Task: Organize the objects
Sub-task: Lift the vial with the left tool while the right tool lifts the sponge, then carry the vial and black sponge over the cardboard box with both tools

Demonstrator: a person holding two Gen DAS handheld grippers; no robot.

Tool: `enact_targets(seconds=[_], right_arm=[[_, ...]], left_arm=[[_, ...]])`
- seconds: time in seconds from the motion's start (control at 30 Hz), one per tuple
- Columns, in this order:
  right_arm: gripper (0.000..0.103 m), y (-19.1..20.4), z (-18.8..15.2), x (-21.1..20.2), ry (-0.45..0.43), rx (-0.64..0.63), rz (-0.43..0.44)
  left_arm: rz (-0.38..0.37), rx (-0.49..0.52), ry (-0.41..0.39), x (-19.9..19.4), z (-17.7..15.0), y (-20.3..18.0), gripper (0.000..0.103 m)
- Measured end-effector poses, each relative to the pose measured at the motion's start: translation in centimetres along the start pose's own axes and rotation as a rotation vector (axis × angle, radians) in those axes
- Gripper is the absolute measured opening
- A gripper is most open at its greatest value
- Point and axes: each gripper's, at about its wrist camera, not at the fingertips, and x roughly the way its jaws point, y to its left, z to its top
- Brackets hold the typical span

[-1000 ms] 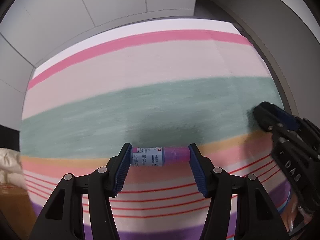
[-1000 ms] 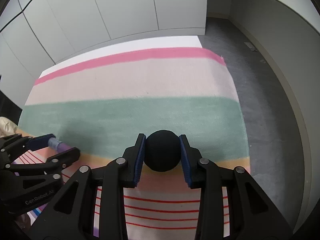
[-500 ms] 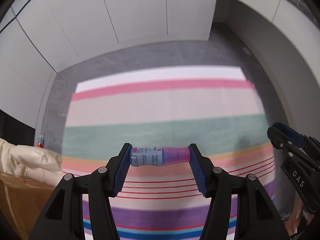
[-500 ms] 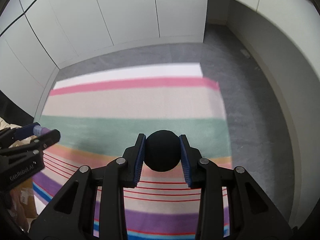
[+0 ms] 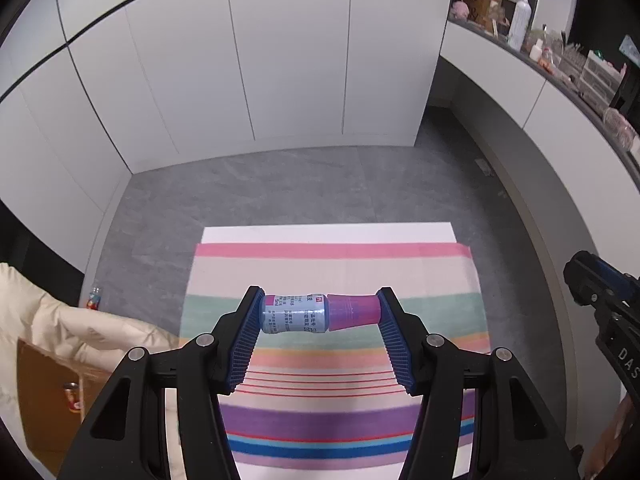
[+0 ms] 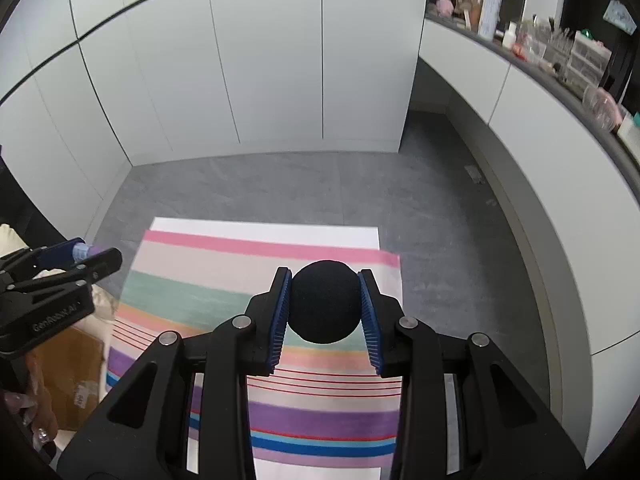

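My left gripper (image 5: 320, 314) is shut on a small blue bottle (image 5: 294, 314) with a purple cap (image 5: 354, 313), held sideways, end to end between the blue pads, high above the striped rug (image 5: 332, 264). My right gripper (image 6: 325, 302) is shut on a black foam ball (image 6: 325, 301), also well above the rug (image 6: 256, 260). In the right wrist view the left gripper (image 6: 86, 254) with its bottle shows at the left edge. The right gripper's fingers (image 5: 596, 284) show at the right edge of the left wrist view.
Grey floor (image 5: 240, 188) surrounds the rug, with white cabinet doors (image 5: 280, 60) behind. A counter (image 5: 560, 68) on the right carries several bottles and boxes. At the left lie a cream padded jacket (image 5: 72, 328), a cardboard box (image 5: 44, 400) and a small bottle (image 5: 94, 297) on the floor.
Both grippers have risen far above the rug with their objects still held. The whole rug, the floor around it, the cabinets and the counter have come into view.
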Motion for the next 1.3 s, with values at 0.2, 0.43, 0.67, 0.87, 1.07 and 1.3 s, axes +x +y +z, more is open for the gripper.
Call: enact_targets(seconds=[0.2,0.43,0.67,0.87,1.07,1.3], right_arm=[[0.035,0.8,1.8,-3.8,-0.018,0.000,0.010],[0.035,1.8,3.1,-7.2,-0.018,-0.043,-0.007],[0.035,2.3,2.5,-9.2,-0.026,-0.048,0.003],[0.035,2.0,1.5,-9.5,-0.008,-0.039,0.000],[0.035,2.3,0.4,-10.3,0.004,-0.058,0.001],[0.035,1.3,-0.6,-11.5,0.005,-0.040,-0.007]], left_arm=[[-0.001,0.000,-0.033,-4.2,0.7,0.3,0.057],[0.015,-0.005,-0.059,-7.9,1.3,0.6,0.057],[0.008,-0.027,-0.056,-9.5,0.4,0.8,0.057],[0.018,-0.011,-0.063,-10.4,-0.5,0.3,0.057],[-0.001,-0.031,-0.065,-11.2,-0.8,0.4,0.057],[-0.012,-0.014,-0.064,-12.2,-2.3,0.2,0.057]])
